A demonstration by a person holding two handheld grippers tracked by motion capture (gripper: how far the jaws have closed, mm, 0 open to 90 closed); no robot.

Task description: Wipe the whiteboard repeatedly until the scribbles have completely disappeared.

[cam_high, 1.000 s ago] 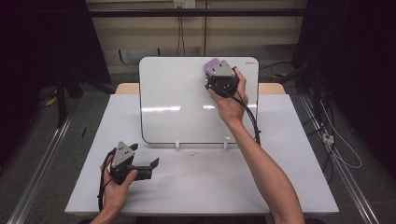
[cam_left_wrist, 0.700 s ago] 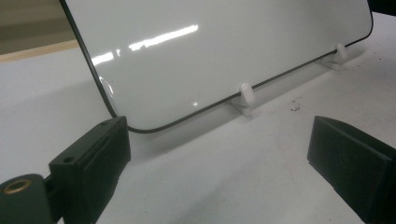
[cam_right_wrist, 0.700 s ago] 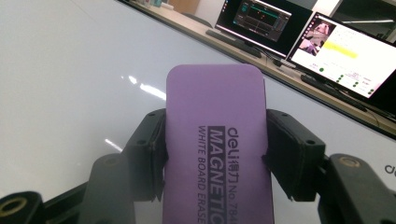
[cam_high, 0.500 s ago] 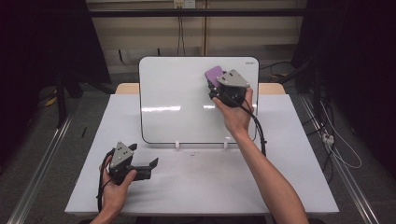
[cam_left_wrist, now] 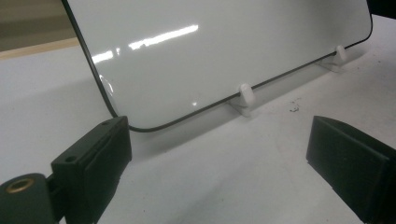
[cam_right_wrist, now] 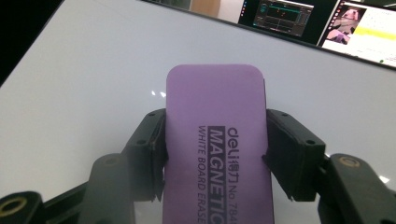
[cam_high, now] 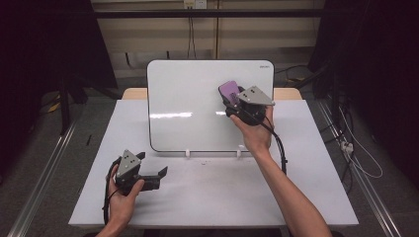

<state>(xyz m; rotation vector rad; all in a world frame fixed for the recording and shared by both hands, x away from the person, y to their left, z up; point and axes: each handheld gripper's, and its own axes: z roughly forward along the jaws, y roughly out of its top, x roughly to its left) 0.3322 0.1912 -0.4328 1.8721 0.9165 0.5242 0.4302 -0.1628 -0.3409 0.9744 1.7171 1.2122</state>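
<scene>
Purple eraser clamped between the jaws of the right claw, pressed flat against the whiteboard near its right side. Left claw resting low over the white surface, jaws spread wide, gripping nothing.

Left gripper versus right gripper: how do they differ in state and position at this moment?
The left gripper is open and holds nothing; the right gripper is shut on a purple eraser. The left one sits low over the table, in front of the whiteboard; the right one is raised against the board's face. Both are hand-held with black jaws.
</scene>
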